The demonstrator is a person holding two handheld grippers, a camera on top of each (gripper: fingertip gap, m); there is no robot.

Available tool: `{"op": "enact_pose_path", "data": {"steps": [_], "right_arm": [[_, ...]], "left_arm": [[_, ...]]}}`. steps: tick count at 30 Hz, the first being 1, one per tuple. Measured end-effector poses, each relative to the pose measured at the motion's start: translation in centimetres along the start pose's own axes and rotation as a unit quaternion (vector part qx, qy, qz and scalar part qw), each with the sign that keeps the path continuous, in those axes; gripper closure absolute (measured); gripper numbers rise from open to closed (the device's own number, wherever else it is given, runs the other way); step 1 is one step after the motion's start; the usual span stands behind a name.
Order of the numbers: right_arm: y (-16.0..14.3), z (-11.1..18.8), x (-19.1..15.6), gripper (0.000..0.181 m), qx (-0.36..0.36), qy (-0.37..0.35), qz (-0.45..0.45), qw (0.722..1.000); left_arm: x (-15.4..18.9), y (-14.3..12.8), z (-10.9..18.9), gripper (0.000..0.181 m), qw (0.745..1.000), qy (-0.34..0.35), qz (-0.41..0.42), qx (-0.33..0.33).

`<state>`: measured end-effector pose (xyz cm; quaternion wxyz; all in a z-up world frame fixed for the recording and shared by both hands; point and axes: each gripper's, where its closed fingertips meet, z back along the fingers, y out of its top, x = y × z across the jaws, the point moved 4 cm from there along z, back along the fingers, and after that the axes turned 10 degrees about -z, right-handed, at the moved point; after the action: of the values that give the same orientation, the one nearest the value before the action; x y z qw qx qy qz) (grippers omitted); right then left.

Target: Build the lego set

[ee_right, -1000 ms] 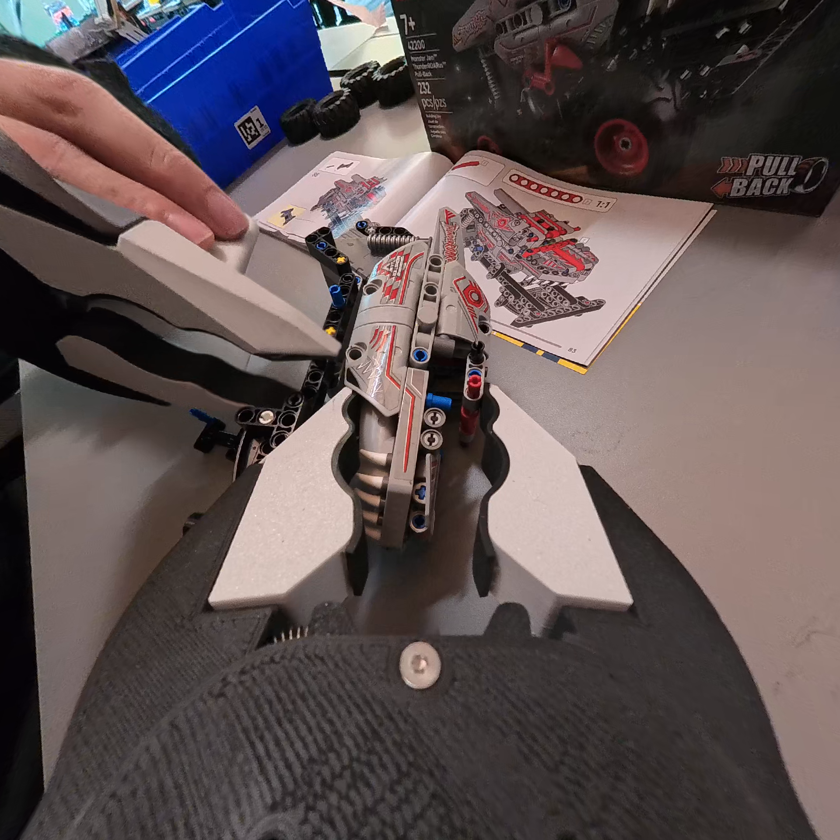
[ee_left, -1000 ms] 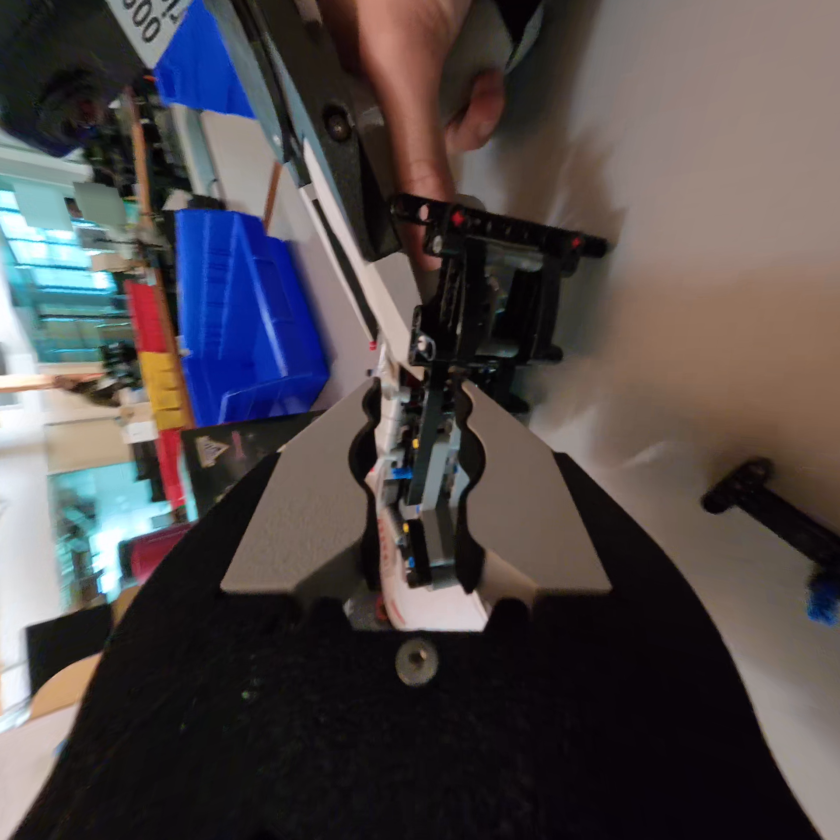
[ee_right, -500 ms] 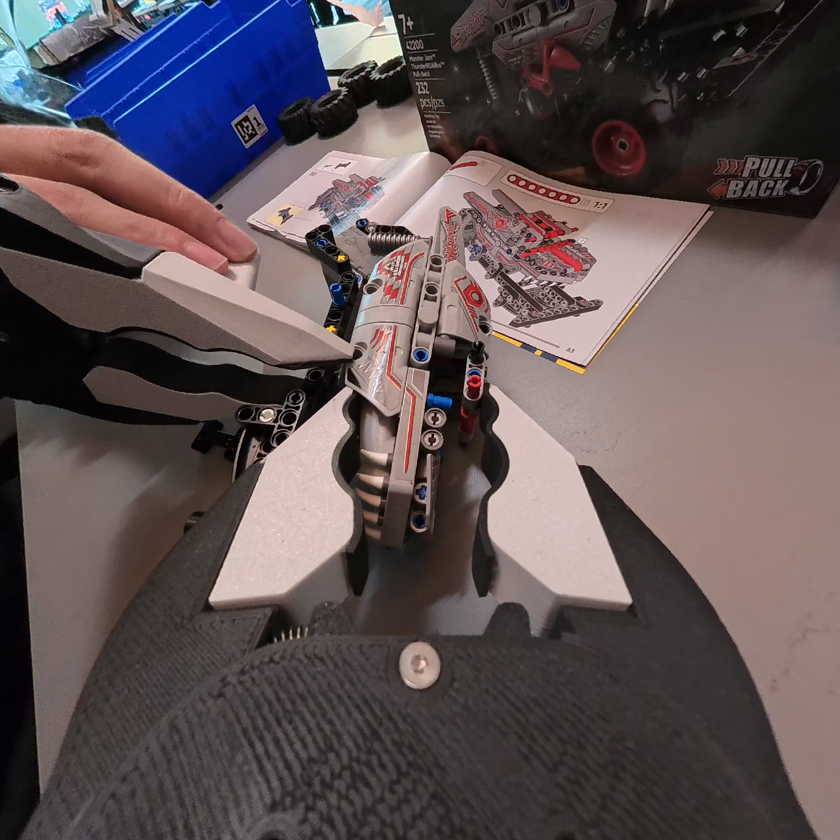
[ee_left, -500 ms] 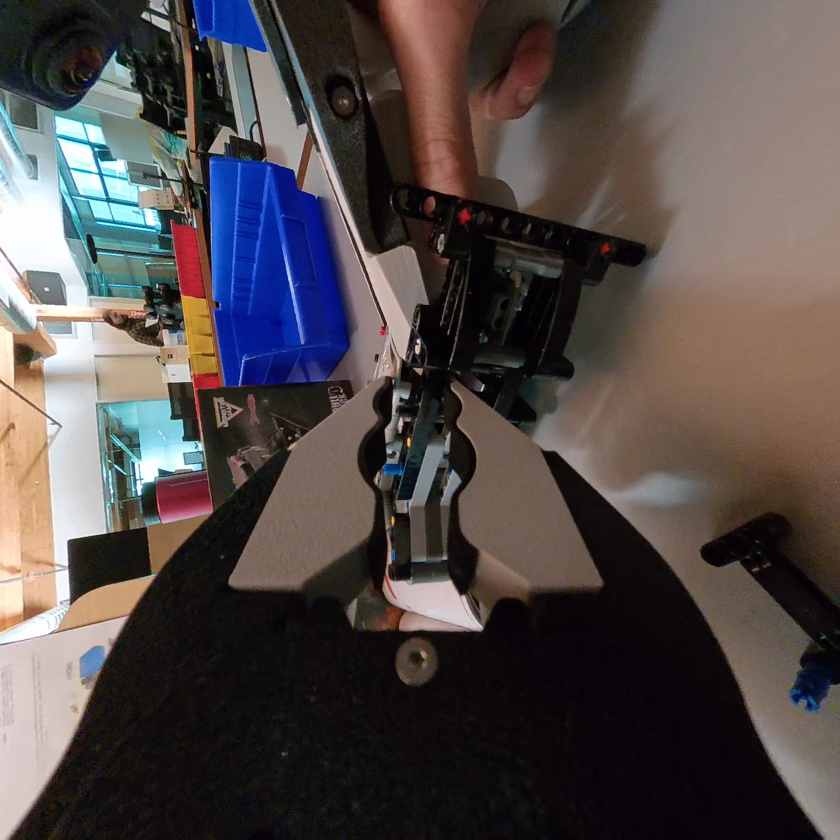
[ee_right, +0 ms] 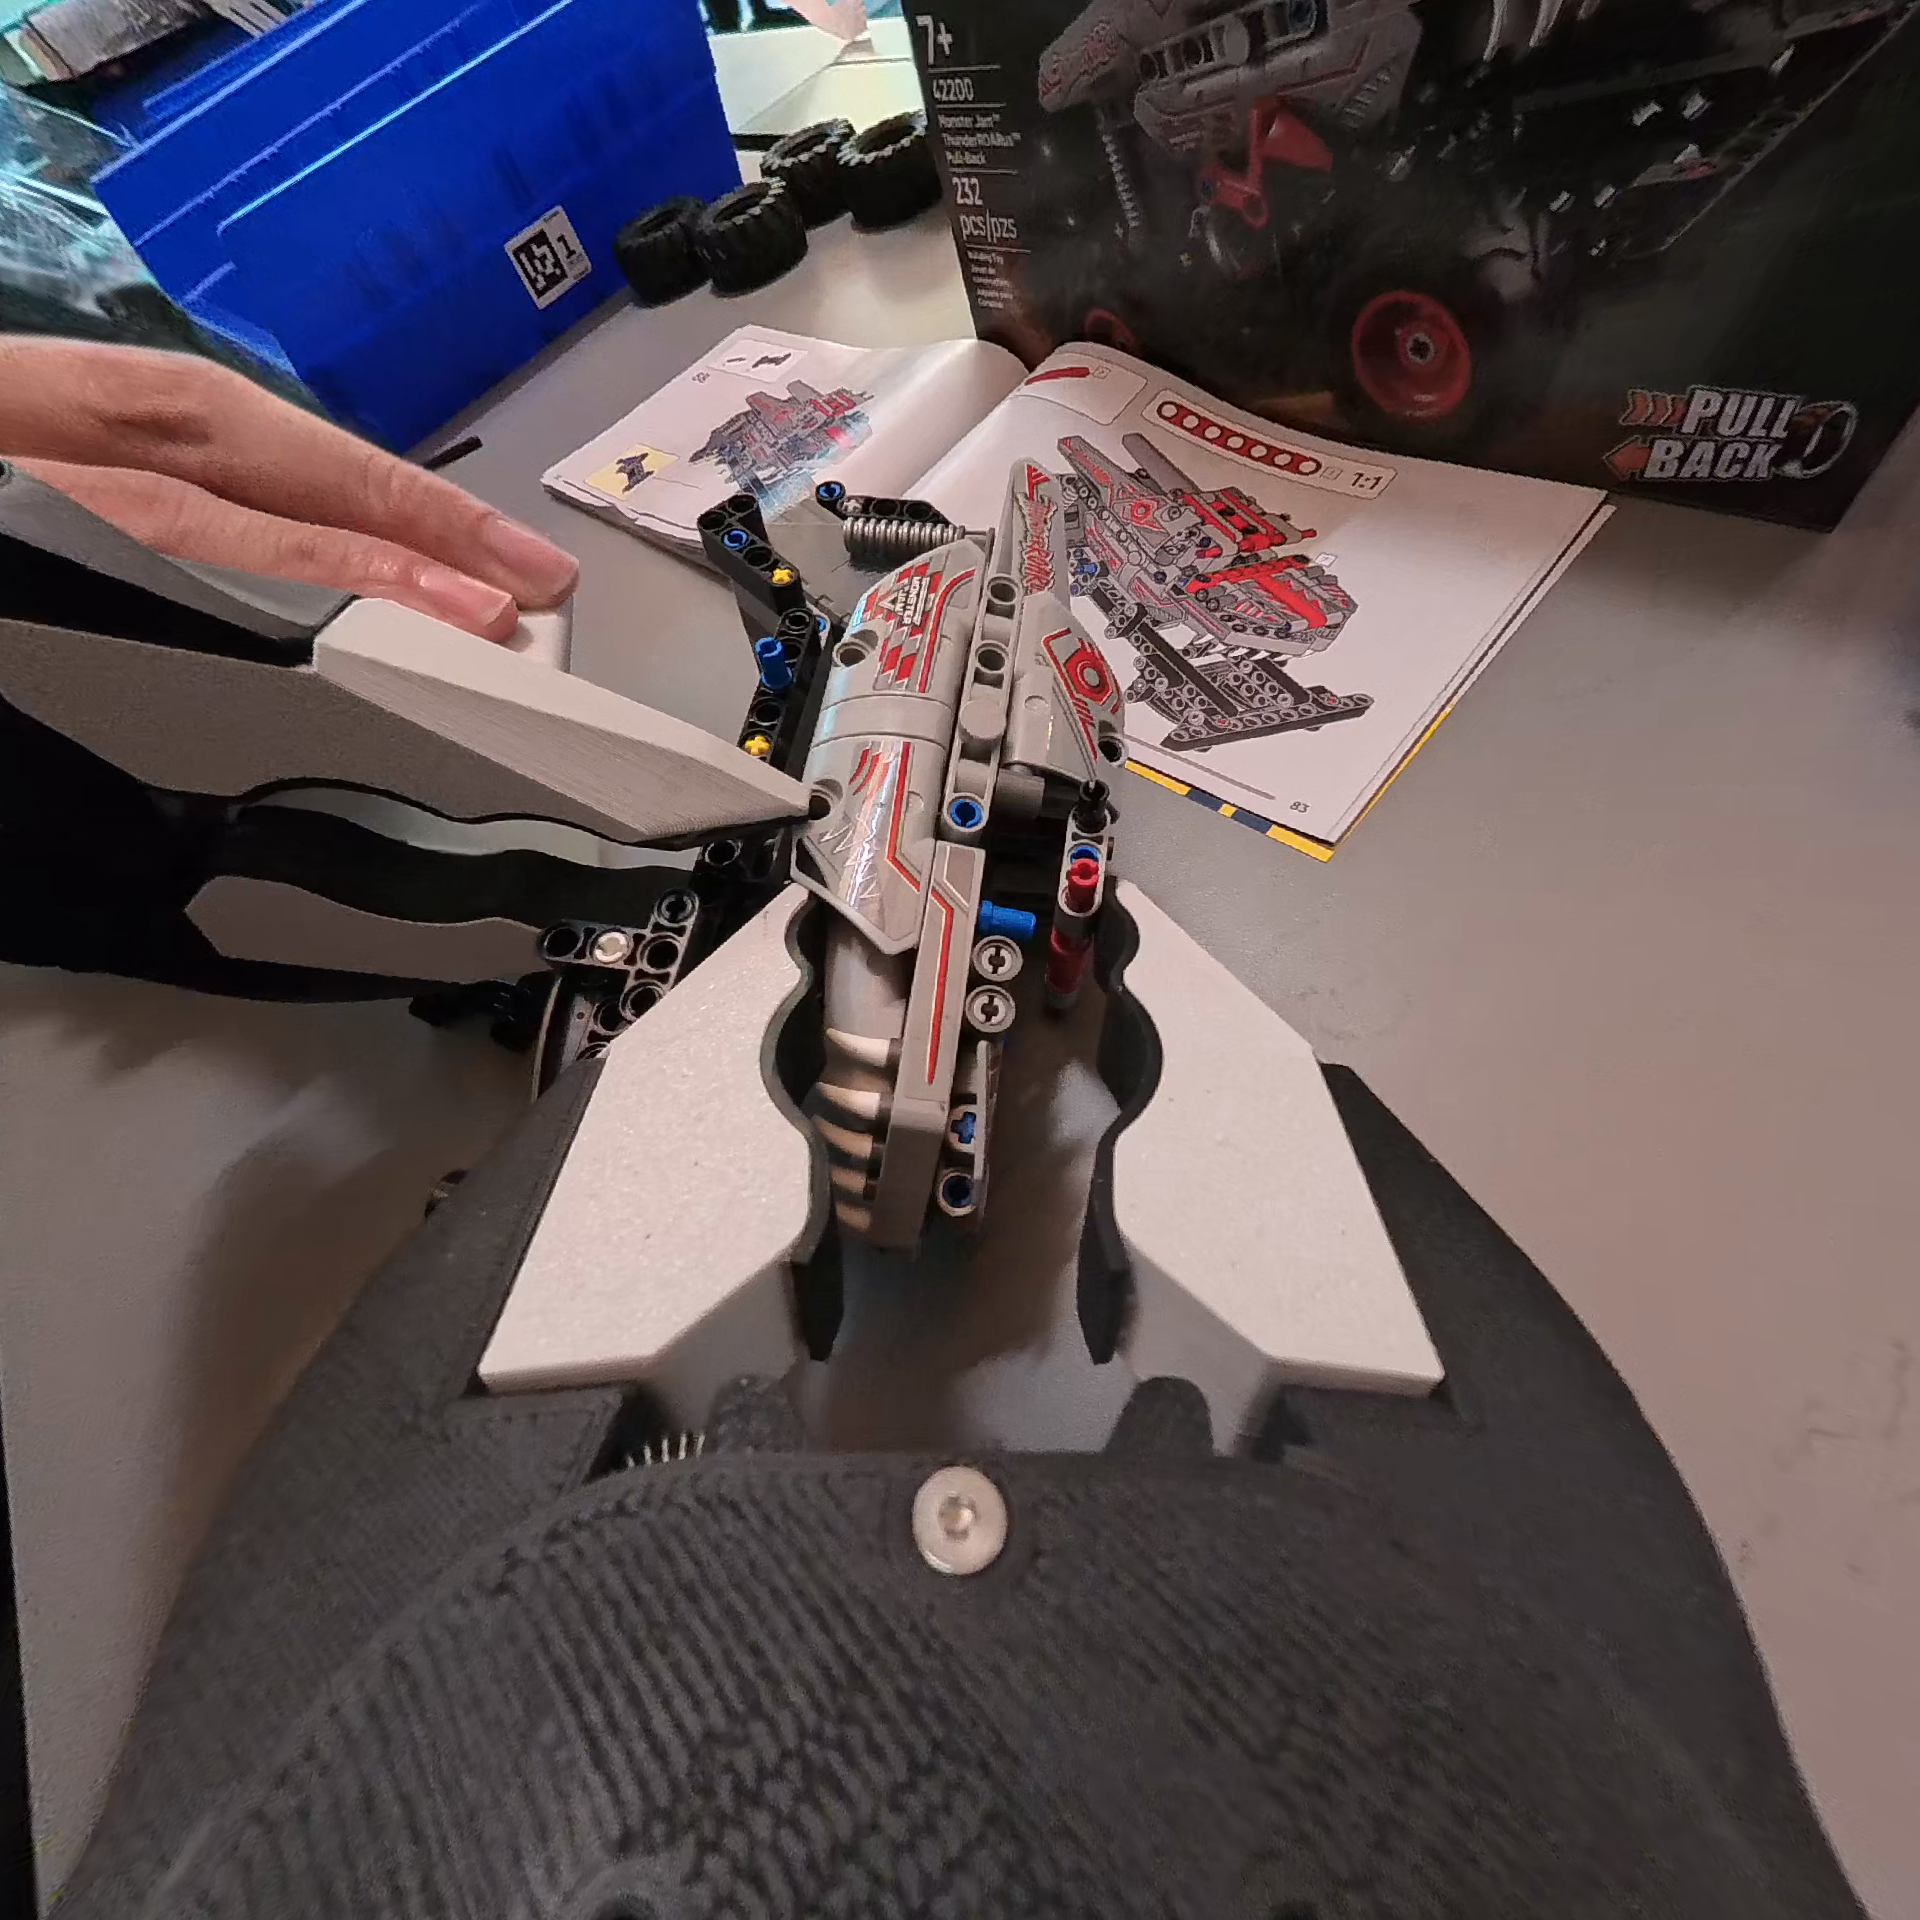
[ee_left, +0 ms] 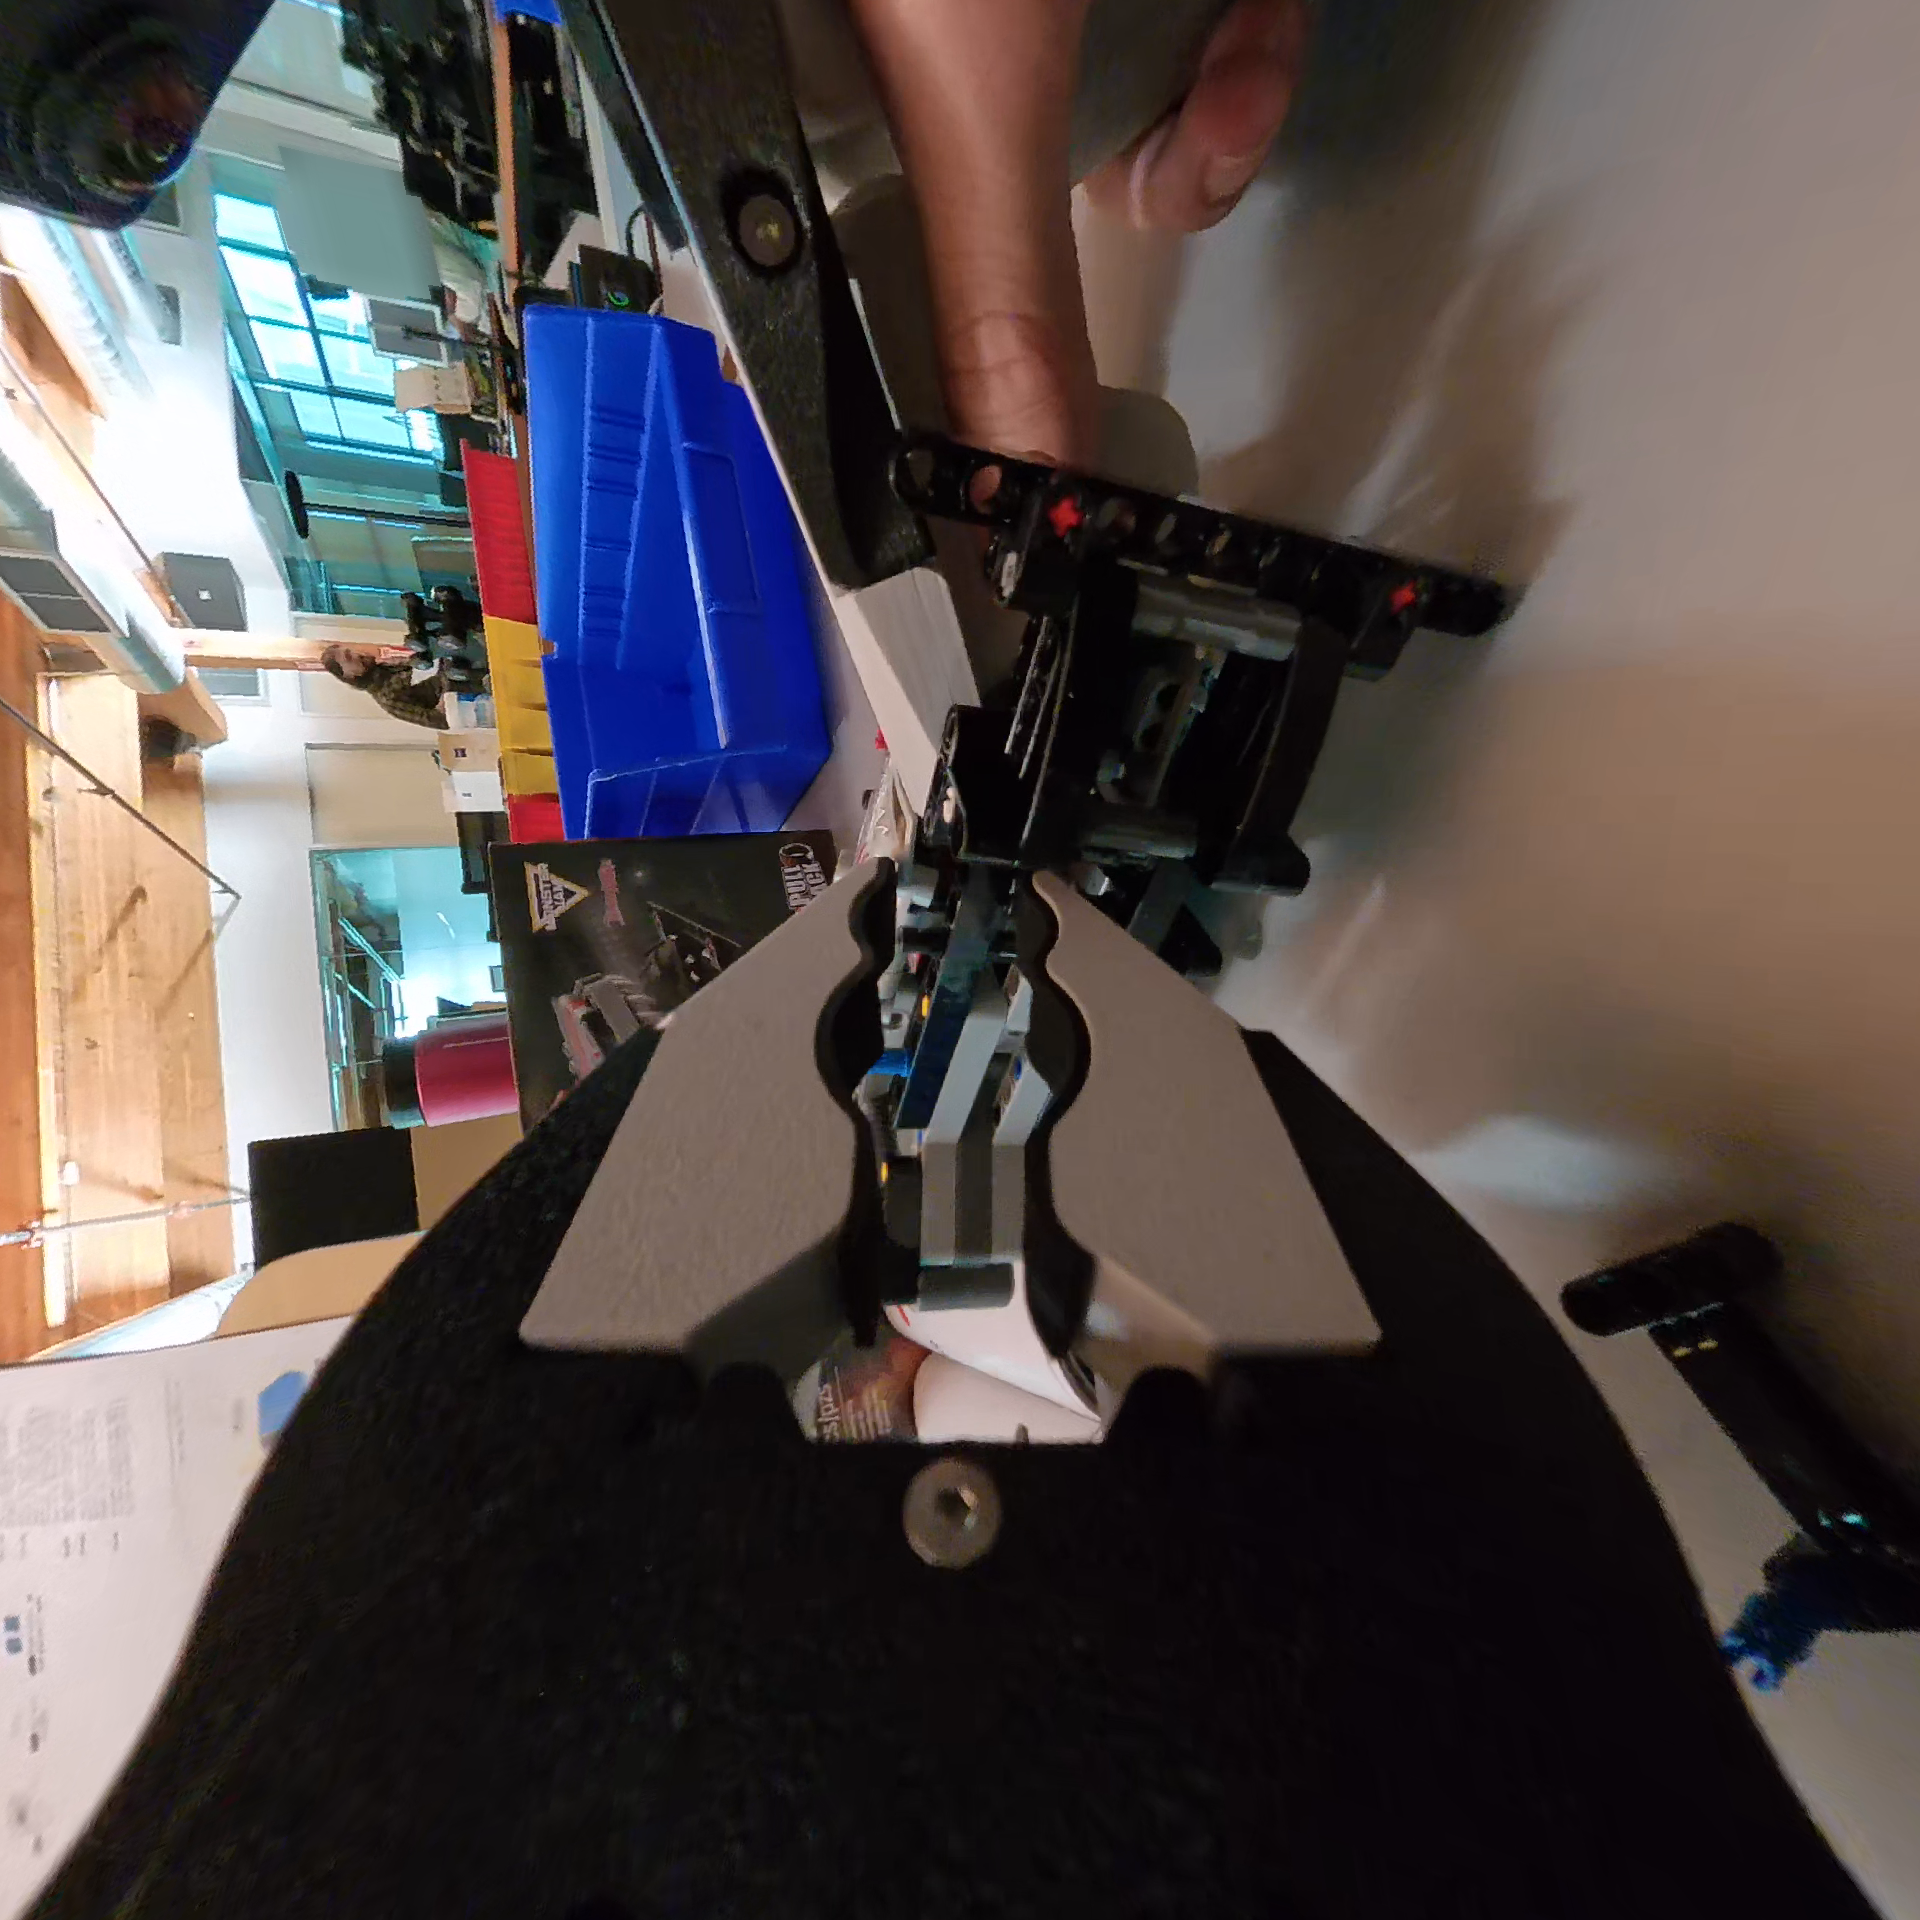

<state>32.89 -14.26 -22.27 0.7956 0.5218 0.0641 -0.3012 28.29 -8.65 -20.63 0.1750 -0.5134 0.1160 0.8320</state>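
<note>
The model [ee_right: 914, 935] sits near the tabletop [ee_right: 1558, 1039] middle, long axis running away from the right tongs [ee_right: 956, 1039], which clasp its near end. The left tongs [ee_left: 956, 1029] grip its side, crosswise, nearer the black frame [ee_left: 1164, 665].

Grey, red-striped lego model [ee_right: 935, 883] on a black beam chassis stands tilted above the table.

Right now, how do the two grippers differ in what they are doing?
The right gripper comes at the model from the near end, its fingers either side of the grey shell. The left gripper comes from the side, fingers stacked, tip at the shell's edge. Both meet the same model.
</note>
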Motion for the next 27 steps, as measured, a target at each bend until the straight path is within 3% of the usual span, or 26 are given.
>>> {"op": "enact_pose_path", "data": {"steps": [23, 27], "right_arm": [[-0.10, -0.07, -0.36, 0.132, 0.002, -0.019, 0.033, 0.999], [-0.07, -0.08, -0.25, 0.132, 0.001, -0.013, 0.022, 1.000]], "left_arm": [[0.40, -0.47, 0.25, 0.166, 0.999, 0.044, 0.009, 0.011], [0.85, -0.25, 0.12, 0.151, 0.999, 0.030, 0.017, 0.026]]}}
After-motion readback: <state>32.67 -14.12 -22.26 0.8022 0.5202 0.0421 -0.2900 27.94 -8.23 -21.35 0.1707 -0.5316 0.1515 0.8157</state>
